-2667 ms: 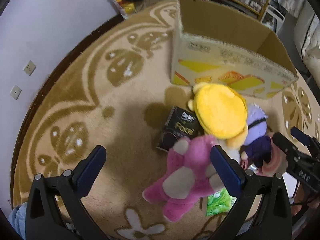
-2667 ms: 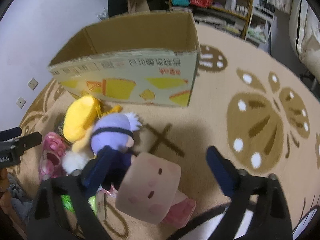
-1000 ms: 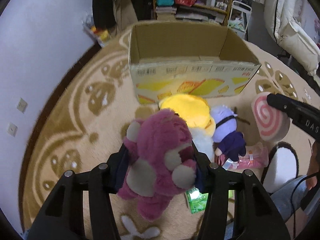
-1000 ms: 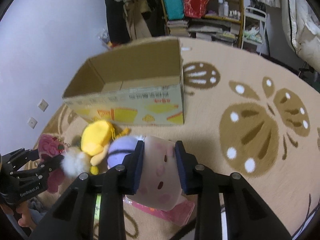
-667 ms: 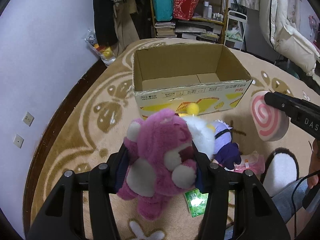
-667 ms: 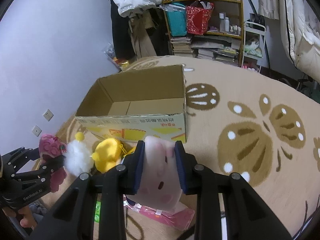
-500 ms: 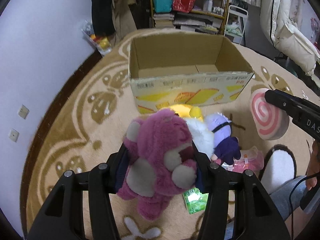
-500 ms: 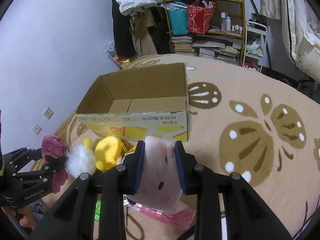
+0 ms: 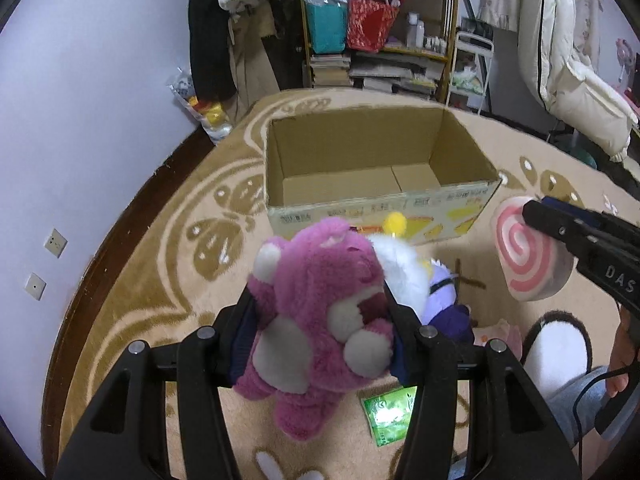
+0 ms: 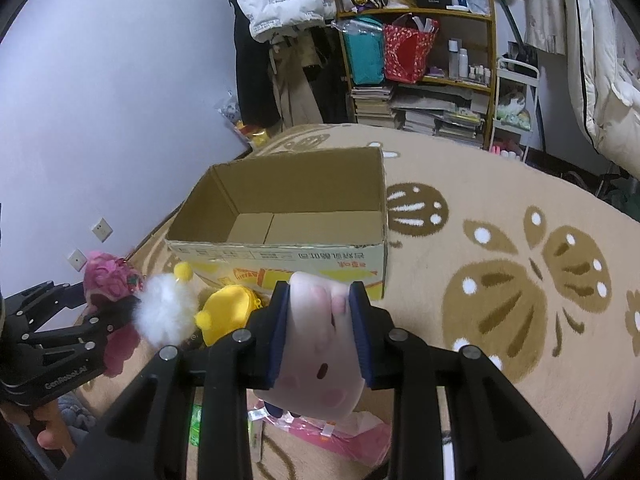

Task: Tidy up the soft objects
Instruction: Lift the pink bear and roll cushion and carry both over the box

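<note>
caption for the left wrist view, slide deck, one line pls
Left gripper clamps a pink plush bear above the rug, facing an open cardboard box; right gripper holds a swirl cushion.

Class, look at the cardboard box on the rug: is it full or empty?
Empty. The cardboard box shows only bare bottom flaps in both views; the pink bear and swirl cushion are held outside it.

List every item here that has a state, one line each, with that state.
Left gripper: shut on pink bear.
Pink bear: held off the carpet.
Right gripper: shut on swirl plush.
Swirl plush: squeezed, held in the air.
Cardboard box: open, nothing inside.
Purple doll: lying on carpet.
Green packet: flat on carpet.
</note>
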